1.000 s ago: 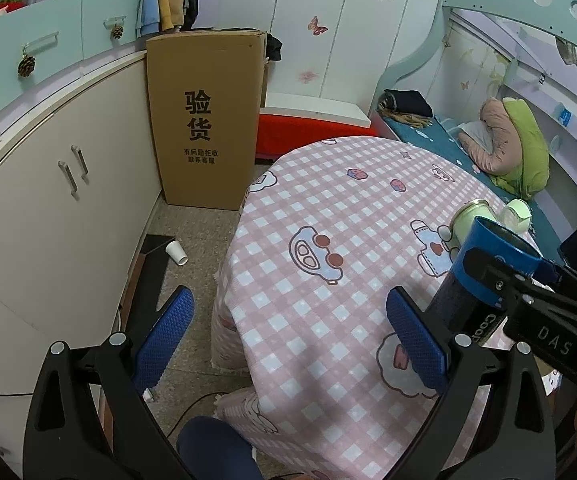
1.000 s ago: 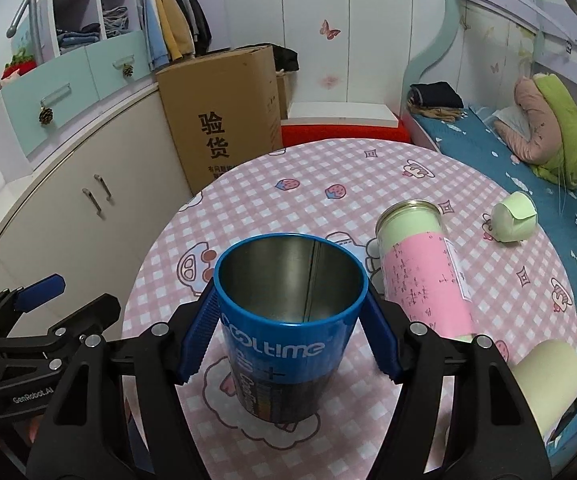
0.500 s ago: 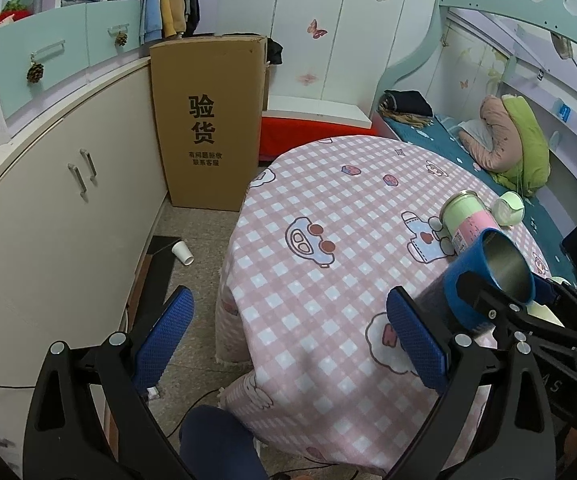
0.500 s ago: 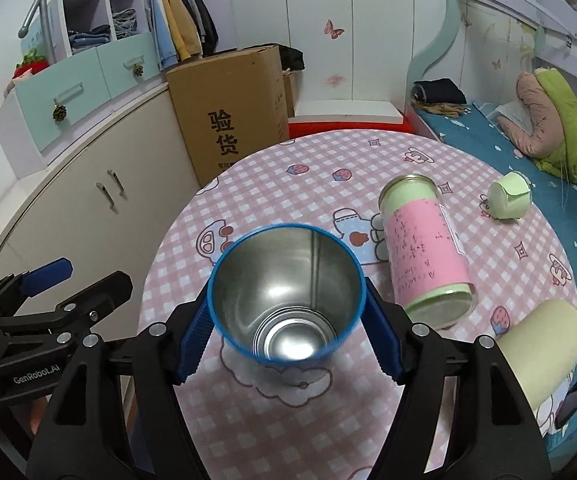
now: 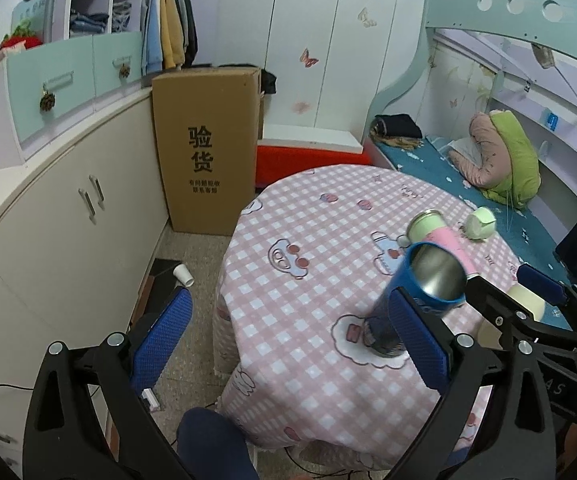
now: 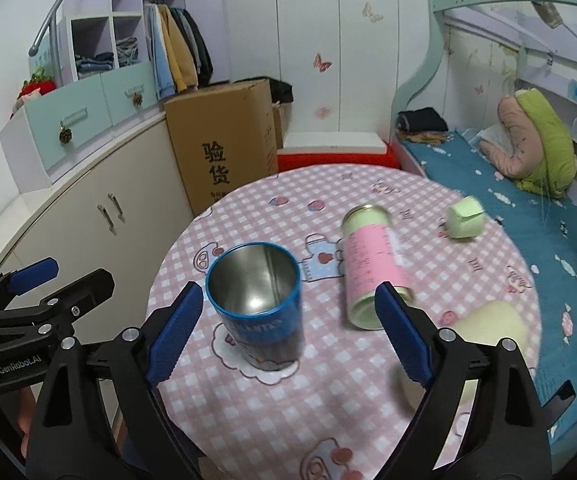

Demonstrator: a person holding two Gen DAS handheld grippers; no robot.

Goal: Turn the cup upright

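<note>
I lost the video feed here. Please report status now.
Right gripper open, off the blue cup. Cup upright on table. Left gripper open, empty. Pink canister lies beside cup.

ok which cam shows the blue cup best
Right wrist: the blue cup stands upright, unobstructed, between the open right gripper. Left wrist shows the cup partly behind a fingertip.
</note>
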